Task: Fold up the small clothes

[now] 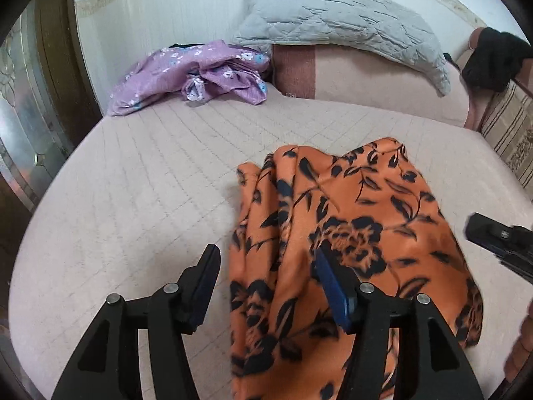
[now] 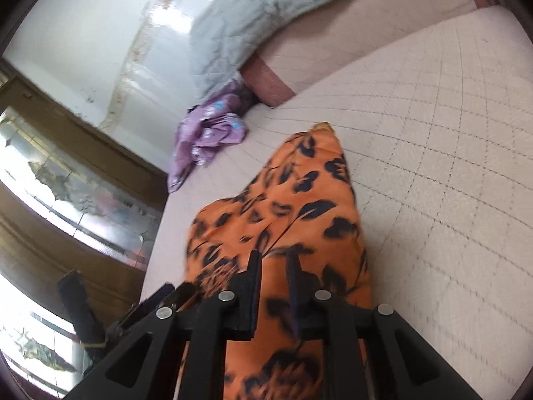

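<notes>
**A:** Start with your left wrist view. Where's the garment?

**B:** The orange floral garment [image 1: 349,233] lies bunched on the pink quilted bed [image 1: 150,183], loosely doubled with ridges running away from you. Your left gripper [image 1: 266,283] hangs over its near left edge with the jaws spread wide: one finger over bare bed, the other over the cloth. I can't tell whether that finger touches the fabric, but nothing is pinched. Your right gripper shows as a dark shape at the right edge of this view, near the cloth's far side.

**A:** And the step?

**B:** I'd judge you're early in a fold, setting up a grasp on the edge. Next you'd need to lower the left jaws around a single edge layer and close, rather than catching the whole bunch.

**A:** Now the right wrist view.

**B:** The right gripper [image 2: 274,266] sits tilted over the orange floral garment [image 2: 299,206], jaws narrowly parted with cloth showing in the gap. The frame is blurred, so I cannot tell if they're pinching it or just above it.

**A:** Anything else around?

**B:** A purple floral garment [image 2: 206,136] lies crumpled well apart by the wall, beside the grey quilted pillow [image 2: 240,16]. Your left gripper's finger shows at the lower left.
</notes>
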Demonstrator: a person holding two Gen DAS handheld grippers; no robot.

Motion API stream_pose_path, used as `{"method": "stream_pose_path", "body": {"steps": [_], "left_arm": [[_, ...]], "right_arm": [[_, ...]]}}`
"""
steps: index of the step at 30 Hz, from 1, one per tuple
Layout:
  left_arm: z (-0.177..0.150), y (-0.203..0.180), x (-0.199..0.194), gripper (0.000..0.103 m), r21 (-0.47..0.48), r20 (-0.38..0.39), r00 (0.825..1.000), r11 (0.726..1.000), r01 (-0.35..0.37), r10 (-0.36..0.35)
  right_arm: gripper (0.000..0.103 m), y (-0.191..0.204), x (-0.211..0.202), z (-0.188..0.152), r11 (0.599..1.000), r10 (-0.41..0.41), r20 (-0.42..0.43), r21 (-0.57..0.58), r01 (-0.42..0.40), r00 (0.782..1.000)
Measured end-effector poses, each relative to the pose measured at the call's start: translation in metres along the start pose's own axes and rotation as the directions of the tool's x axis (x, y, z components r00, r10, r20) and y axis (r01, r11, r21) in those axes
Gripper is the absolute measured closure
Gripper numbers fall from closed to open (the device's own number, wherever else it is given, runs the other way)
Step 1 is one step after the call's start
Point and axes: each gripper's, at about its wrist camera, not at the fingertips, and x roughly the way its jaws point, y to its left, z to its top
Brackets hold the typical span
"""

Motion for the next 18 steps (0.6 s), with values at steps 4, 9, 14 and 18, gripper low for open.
{"method": "stream_pose_path", "body": {"steps": [4, 9, 14, 18], "left_arm": [[-0.016, 0.0, 0.024, 0.04, 0.016, -0.092, 0.995, 0.999, -0.039, 0.04], [-0.021, -0.004, 0.019, 0.04, 0.061, -0.052, 0.997, 0.996, -0.058, 0.062], [-0.023, 0.0, 0.017, 0.04, 0.044, -0.051, 0.998, 0.998, -0.034, 0.037], [-0.024, 0.001, 0.017, 0.04, 0.033, -0.051, 0.998, 0.999, -0.029, 0.031]], "right_arm": [[0.07, 0.006, 0.003, -0.029, 0.997, -0.062, -0.063, -0.052, 0.059, 0.996], [0.07, 0.001, 0.006, -0.042, 0.995, -0.082, -0.02, -0.051, 0.081, 0.996], [0.07, 0.01, -0.009, -0.039, 0.993, -0.101, -0.022, -0.056, 0.1, 0.995], [0.069, 0.015, -0.02, -0.044, 0.994, -0.083, 0.001, -0.067, 0.083, 0.997]]}}
